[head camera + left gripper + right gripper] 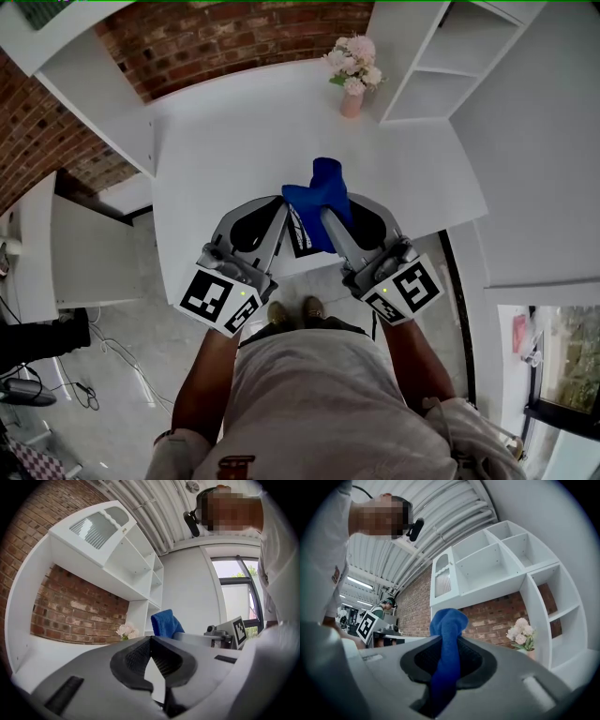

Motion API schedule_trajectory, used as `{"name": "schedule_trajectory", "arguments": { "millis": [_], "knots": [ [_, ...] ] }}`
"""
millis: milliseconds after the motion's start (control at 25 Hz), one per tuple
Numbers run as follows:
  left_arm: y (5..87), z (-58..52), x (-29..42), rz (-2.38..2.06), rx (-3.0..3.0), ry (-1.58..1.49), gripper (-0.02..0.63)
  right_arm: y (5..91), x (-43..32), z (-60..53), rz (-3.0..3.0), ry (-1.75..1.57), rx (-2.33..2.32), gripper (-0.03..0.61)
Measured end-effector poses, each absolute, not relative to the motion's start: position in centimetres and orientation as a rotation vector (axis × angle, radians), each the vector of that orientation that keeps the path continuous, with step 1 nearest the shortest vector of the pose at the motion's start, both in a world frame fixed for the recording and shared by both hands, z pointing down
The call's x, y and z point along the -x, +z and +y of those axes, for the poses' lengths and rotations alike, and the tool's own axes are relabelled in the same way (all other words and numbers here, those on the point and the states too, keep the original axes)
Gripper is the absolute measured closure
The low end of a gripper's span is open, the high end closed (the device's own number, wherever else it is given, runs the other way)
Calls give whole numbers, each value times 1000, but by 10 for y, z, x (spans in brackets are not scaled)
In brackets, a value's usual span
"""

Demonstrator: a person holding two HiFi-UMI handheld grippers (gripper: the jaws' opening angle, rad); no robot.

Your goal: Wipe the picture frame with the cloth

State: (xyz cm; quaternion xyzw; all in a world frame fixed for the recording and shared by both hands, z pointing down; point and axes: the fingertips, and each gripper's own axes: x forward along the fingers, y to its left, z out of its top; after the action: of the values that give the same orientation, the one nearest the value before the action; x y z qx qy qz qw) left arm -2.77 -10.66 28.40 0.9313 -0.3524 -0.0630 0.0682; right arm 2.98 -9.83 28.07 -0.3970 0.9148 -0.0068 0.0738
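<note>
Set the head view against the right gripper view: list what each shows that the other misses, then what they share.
Head view only: the floor, the person's shoes and the cables lying on it. Right gripper view only: the ribbed ceiling and a second person far in the background. Both: the blue cloth pinched in the right hand-held gripper, the flowers, the brick wall and the white shelves.

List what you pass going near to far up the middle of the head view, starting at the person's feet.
shoes → blue cloth → vase of flowers
</note>
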Motion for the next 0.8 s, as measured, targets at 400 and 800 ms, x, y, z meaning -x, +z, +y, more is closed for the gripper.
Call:
{"name": "schedule_trajectory", "arguments": {
  "millis": [400, 800],
  "knots": [
    [281, -105, 22, -1040, -2817, -204, 614, 279, -37, -96, 2748, 3, 1221, 505],
    [279, -101, 22, -1036, -2820, -210, 614, 277, -39, -91, 2755, 21, 1220, 505]
  ]
}}
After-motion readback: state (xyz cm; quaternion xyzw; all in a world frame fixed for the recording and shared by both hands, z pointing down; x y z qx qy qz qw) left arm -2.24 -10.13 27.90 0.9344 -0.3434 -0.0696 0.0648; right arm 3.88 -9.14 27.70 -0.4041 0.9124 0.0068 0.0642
